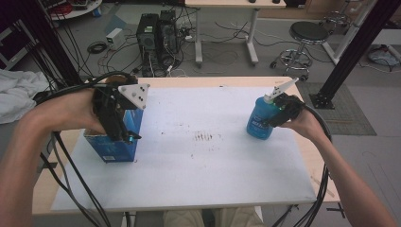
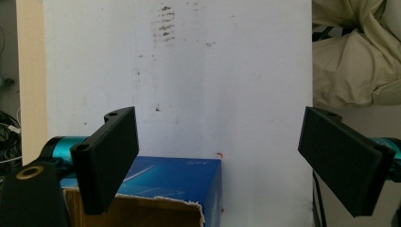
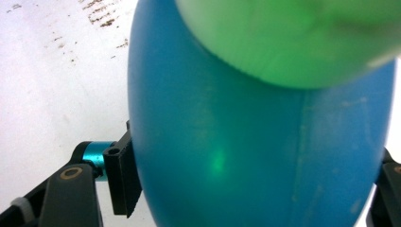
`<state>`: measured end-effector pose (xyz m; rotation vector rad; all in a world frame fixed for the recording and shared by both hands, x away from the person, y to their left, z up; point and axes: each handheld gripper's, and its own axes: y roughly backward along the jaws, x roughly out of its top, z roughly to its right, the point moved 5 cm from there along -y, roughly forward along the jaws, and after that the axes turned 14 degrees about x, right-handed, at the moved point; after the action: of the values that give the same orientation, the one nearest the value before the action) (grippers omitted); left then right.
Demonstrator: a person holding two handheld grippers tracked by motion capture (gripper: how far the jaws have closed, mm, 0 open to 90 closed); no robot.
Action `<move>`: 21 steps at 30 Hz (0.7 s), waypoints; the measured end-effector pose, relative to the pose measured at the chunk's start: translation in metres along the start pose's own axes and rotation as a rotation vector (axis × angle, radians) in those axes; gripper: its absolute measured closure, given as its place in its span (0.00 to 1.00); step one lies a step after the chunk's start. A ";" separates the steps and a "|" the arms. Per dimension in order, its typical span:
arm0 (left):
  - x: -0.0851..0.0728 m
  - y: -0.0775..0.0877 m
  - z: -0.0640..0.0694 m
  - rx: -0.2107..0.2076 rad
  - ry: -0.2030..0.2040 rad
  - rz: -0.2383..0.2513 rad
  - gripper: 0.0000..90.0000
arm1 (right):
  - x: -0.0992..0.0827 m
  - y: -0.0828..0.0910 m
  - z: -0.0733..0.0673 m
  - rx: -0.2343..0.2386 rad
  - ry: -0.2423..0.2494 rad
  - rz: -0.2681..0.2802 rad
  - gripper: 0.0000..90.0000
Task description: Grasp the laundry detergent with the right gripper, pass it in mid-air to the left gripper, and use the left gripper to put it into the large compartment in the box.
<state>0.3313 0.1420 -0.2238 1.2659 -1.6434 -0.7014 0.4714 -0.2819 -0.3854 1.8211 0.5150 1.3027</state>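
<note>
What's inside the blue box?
The blue box is torn open on top, showing brown cardboard inside. The left gripper hangs open above it. Its contents are out of sight.

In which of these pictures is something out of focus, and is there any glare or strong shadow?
In the right gripper view the blue bottle is very close, its pale green cap is blurred, and a small bright glint sits on its body. The left gripper view is sharp on the blue box and the white table cover. The high view is evenly lit, with soft shadows and dark upper corners.
</note>
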 end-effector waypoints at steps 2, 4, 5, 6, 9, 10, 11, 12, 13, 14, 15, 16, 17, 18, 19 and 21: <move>0.000 -0.001 0.000 0.000 0.007 0.002 0.15 | 0.000 0.000 -0.001 0.001 0.000 -0.003 0.28; 0.000 -0.001 0.000 0.000 0.003 0.003 0.15 | 0.000 -0.001 -0.001 0.004 -0.003 0.001 0.28; 0.000 -0.001 0.000 0.000 0.005 0.004 0.15 | 0.000 -0.001 -0.001 0.005 -0.003 0.003 0.28; 0.000 -0.001 0.000 -0.001 0.002 0.003 0.15 | 0.000 -0.001 -0.001 0.005 -0.003 0.003 0.29; 0.000 -0.001 0.000 -0.002 0.004 0.000 0.15 | 0.000 -0.001 -0.001 0.004 -0.003 0.005 0.30; 0.000 -0.001 0.000 -0.002 0.004 0.000 0.15 | 0.001 -0.001 -0.001 0.006 -0.003 0.006 0.31; 0.000 -0.001 0.000 -0.003 0.003 -0.001 0.15 | 0.001 -0.001 -0.001 0.007 -0.006 0.006 0.31; 0.000 -0.001 0.000 -0.002 0.006 0.000 0.15 | 0.001 -0.001 -0.001 0.008 -0.007 0.006 0.31; 0.000 -0.001 0.000 -0.002 0.006 0.000 0.15 | 0.001 -0.001 -0.001 0.006 -0.005 0.007 0.32; 0.000 -0.001 0.000 0.000 0.007 0.001 0.15 | 0.001 -0.001 -0.001 0.006 -0.006 0.008 0.32; 0.000 -0.001 0.001 -0.001 0.007 0.001 0.15 | 0.001 -0.001 -0.001 0.006 -0.003 0.009 0.33; 0.000 -0.001 0.000 -0.003 0.001 -0.002 0.15 | 0.001 -0.001 -0.001 0.008 -0.003 0.010 0.34; 0.000 -0.001 0.000 -0.003 0.001 -0.002 0.15 | 0.001 -0.001 -0.002 0.007 -0.004 0.010 0.35; 0.000 -0.001 0.001 -0.004 0.001 -0.003 0.15 | 0.001 -0.001 -0.002 0.008 -0.002 0.012 0.35; 0.000 -0.001 0.001 -0.005 0.001 -0.004 0.15 | 0.001 -0.001 -0.002 0.010 -0.001 0.012 0.36; 0.000 -0.001 0.001 -0.005 0.004 -0.001 0.15 | 0.000 -0.001 -0.002 0.008 -0.002 0.010 0.36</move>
<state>0.3312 0.1414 -0.2248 1.2639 -1.6368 -0.7027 0.4701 -0.2807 -0.3856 1.8335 0.5111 1.3071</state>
